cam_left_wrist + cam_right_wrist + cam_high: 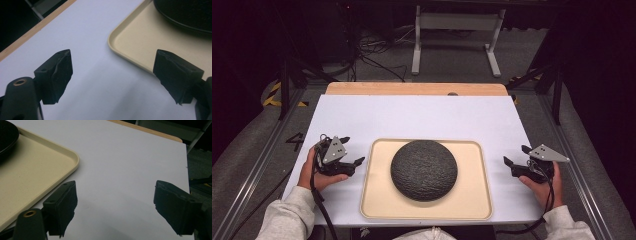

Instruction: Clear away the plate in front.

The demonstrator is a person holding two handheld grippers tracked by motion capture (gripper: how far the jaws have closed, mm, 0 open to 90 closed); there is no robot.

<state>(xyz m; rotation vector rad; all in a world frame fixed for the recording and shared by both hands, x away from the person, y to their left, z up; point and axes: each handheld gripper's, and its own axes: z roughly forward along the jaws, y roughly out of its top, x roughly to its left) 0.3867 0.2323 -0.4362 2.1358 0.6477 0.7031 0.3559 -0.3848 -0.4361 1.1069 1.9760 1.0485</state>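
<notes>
A dark, rough-textured round dome sits in the middle of a beige tray on the white table top. Just left of the tray is my left gripper, held in a hand, its jaws wide apart with nothing between them. In the left gripper view the gripper points at the tray's corner, with the dome's edge beyond. Right of the tray, my right gripper is also open and empty. In the right gripper view it hovers over bare table beside the tray.
The white table top ends in a wooden strip at the far side. Beyond it stand a white frame's legs and loose cables on the dark floor. Metal rails run along both sides of the table.
</notes>
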